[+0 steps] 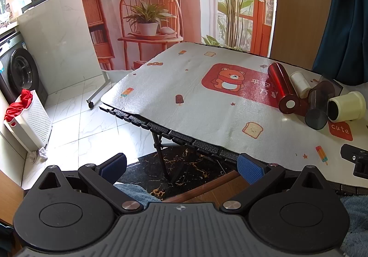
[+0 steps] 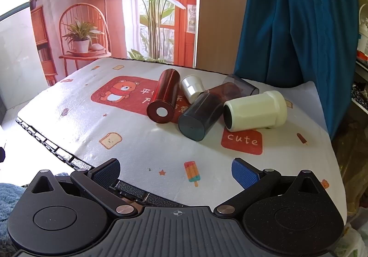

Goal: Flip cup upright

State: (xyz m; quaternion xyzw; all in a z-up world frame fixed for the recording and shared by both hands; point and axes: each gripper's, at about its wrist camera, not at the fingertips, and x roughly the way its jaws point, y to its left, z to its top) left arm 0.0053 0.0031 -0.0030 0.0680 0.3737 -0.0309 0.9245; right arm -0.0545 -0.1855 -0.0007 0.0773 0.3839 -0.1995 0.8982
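On the table (image 2: 138,153), every cup (image 2: 255,111) lies on its side; none is upright yet. Left gripper (image 1: 181,167) and right gripper (image 2: 176,171) hover spread wide, holding nothing.

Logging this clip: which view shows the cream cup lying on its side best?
The right wrist view: the cream cup lies near the centre, unobstructed. The left wrist view shows it only at the right edge, small and distorted.
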